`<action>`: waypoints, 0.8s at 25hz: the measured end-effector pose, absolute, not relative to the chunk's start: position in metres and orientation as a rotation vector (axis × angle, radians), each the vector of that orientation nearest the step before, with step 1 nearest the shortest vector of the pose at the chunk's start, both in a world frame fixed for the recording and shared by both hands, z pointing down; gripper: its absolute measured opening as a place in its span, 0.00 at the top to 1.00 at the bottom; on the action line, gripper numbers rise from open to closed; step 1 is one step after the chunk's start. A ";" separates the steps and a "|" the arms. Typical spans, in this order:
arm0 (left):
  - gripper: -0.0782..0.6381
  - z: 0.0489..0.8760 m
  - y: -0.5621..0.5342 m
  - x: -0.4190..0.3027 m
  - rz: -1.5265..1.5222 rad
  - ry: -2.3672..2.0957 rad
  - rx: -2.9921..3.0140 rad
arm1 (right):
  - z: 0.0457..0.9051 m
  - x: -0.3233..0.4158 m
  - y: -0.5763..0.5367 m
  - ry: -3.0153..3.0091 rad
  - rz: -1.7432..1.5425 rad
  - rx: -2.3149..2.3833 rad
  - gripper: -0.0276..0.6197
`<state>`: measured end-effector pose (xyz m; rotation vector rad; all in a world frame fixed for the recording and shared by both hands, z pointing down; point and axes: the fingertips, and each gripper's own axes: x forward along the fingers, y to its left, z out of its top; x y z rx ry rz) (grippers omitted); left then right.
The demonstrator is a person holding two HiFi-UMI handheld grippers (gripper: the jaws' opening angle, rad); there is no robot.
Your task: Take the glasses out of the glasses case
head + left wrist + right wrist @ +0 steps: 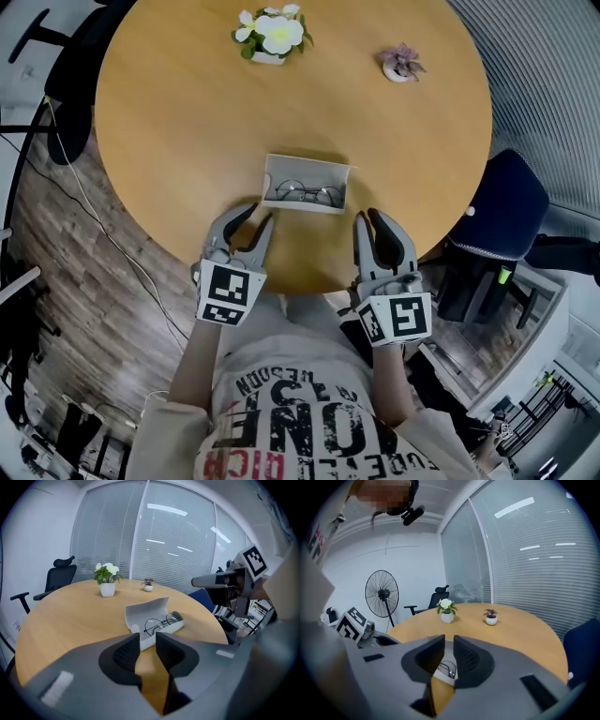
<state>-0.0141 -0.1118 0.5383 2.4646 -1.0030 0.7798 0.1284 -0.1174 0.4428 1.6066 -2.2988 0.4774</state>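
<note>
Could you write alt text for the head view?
An open grey glasses case, wire-rimmed glasses inside, lies on a round wooden table. The left gripper and right gripper, both empty, point at it from the near edge. Two potted plants stand beyond.

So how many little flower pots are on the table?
2. The white-flowered pot stands at the far side of the table; the small purple plant stands to its right, apart from it. None looks hidden.
</note>
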 end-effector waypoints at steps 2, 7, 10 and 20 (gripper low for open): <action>0.74 0.530 -0.109 -0.016 0.750 -1.020 2.484 | 0.439 0.125 -0.109 -2.307 0.468 1.617 0.86; 0.74 0.516 -0.101 -0.018 0.705 -1.034 2.515 | 0.433 0.114 -0.091 -2.363 0.504 1.638 0.86; 0.75 0.511 -0.099 -0.020 0.692 -1.044 2.523 | 0.436 0.109 -0.082 -2.368 0.532 1.627 0.86; 0.77 0.500 -0.110 -0.018 0.694 -1.021 2.583 | 0.437 0.110 -0.074 -2.366 0.548 1.644 0.86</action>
